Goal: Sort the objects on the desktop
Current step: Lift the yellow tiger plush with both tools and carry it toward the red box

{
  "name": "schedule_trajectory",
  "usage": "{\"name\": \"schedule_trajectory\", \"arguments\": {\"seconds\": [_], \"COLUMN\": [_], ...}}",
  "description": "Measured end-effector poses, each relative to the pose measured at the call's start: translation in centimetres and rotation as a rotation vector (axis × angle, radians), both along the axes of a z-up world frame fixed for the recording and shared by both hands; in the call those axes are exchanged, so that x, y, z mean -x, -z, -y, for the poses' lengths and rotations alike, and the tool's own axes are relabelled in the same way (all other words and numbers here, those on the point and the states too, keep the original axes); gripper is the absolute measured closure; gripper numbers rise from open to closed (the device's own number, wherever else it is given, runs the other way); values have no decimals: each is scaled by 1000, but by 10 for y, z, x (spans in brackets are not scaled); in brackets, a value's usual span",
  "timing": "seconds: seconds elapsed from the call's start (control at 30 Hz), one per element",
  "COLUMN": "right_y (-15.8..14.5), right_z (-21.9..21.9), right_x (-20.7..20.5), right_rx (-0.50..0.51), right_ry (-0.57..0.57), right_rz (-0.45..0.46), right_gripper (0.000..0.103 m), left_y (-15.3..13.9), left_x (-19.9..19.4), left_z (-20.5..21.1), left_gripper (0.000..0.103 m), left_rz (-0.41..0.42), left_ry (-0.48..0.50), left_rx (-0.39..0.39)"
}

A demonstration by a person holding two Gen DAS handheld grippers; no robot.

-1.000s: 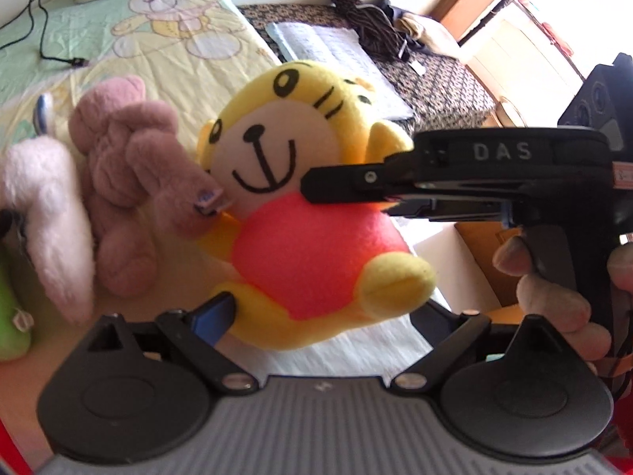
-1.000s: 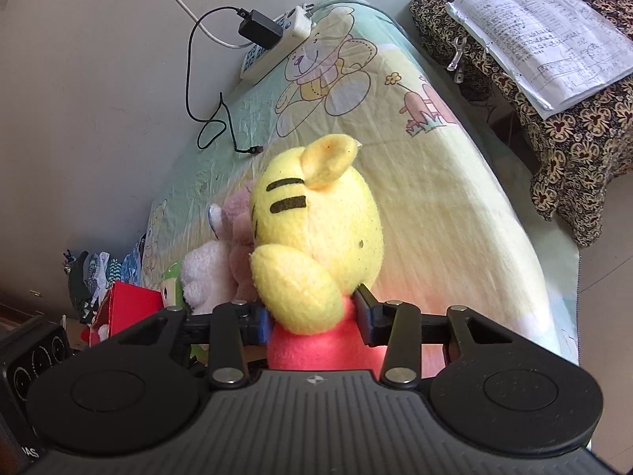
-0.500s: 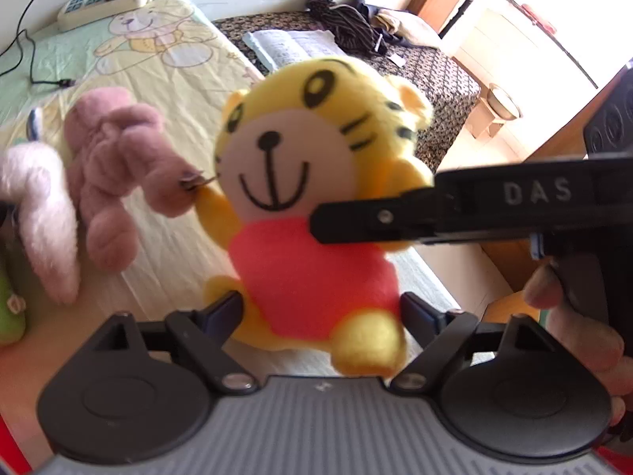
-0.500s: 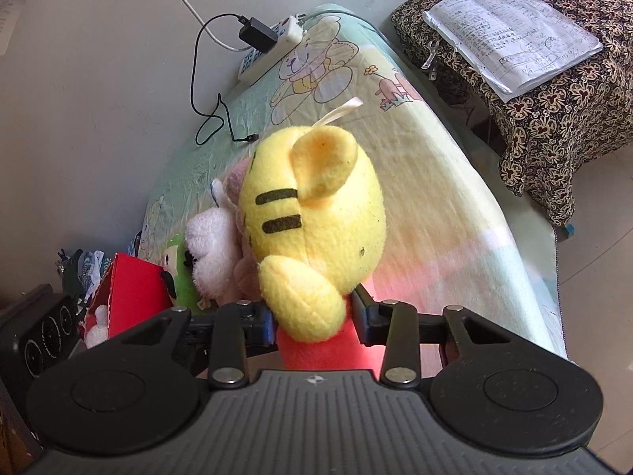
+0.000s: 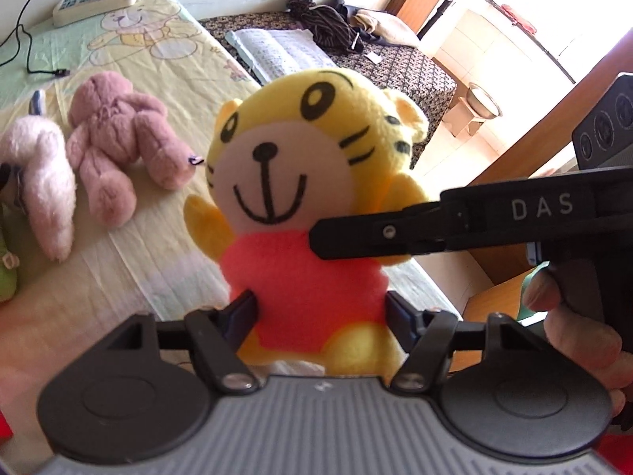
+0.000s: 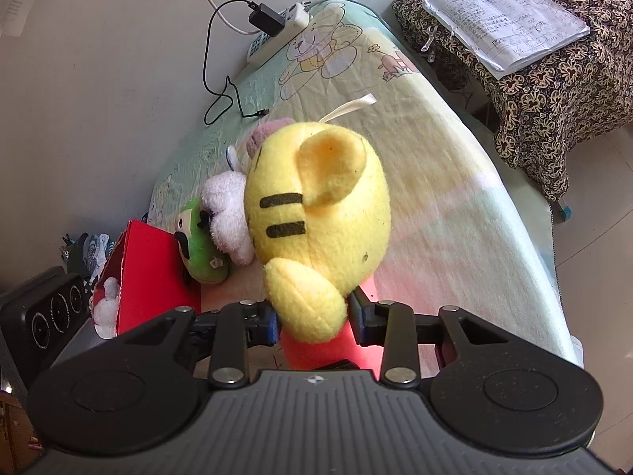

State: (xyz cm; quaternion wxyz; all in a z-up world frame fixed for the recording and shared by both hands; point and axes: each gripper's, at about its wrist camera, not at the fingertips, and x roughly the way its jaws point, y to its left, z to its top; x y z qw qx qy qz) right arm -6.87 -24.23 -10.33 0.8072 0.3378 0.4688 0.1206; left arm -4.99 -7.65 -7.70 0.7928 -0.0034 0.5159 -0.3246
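The left tool (image 5: 320, 316) has its two fingers pressed into either side of the red belly of a yellow plush tiger with black stripes and a cream face (image 5: 300, 213), clamped on it just above the toy's yellow feet. The right tool (image 6: 314, 322) is also closed on the same toy, its fingers pinching at the waist under one yellow arm; in the left wrist view this tool reaches in from the right as a long black bar lettered "DAS", its tip lying across the tiger's red body, with a hand (image 5: 573, 332) around its grip. The tiger is upright and lifted clear of the bed, facing the left camera, its back and one ear toward the right camera. Beyond it, on the pale green and yellow cartoon-print bedsheet (image 6: 435, 182), lie a dusty-pink plush bear (image 5: 118, 146) and, just beside it, a fluffy pale pink plush toy (image 5: 43, 182). A green plush toy with a moustached face (image 6: 201, 245) lies near these, touching the pale pink one in the right wrist view, next to a red box (image 6: 150, 273). Farther off, by the wall, a white power strip with a black charger plugged in (image 6: 277, 31) rests on the sheet, its black cable looping down. An open notebook of handwritten pages (image 6: 506, 16) lies on a dark floral-patterned cloth (image 6: 573, 91) beside the bed.
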Motion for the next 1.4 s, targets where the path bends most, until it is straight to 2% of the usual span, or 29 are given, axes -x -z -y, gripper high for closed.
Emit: {"name": "schedule_trajectory", "arguments": {"seconds": [0.23,0.47,0.77,0.97,1.13,1.4], "right_y": [-15,-41,-81,-106,-118,-110], "right_z": [-7,-25,-80,-139,-193,-267], "right_x": [10,9,-2,-12,-20,-36], "right_rx": [-1,-23,-47,-82,-90,-35], "right_ry": [-20,-77,-176,-243,-298,-347], "right_rz": [67,169,307,375,414,398], "right_gripper": [67,67,67,67,67,67], "left_y": [-22,-57,-103,-125,-129,-106], "left_x": [10,23,37,54,57,49], "left_z": [-9,-41,-116,-183,-233,-288], "left_gripper": [34,34,34,34,34,34], "left_rz": [82,188,314,373,392,329], "left_ry": [-21,-96,-211,-276,-325,-353], "left_rx": [9,21,48,45,28,15]}}
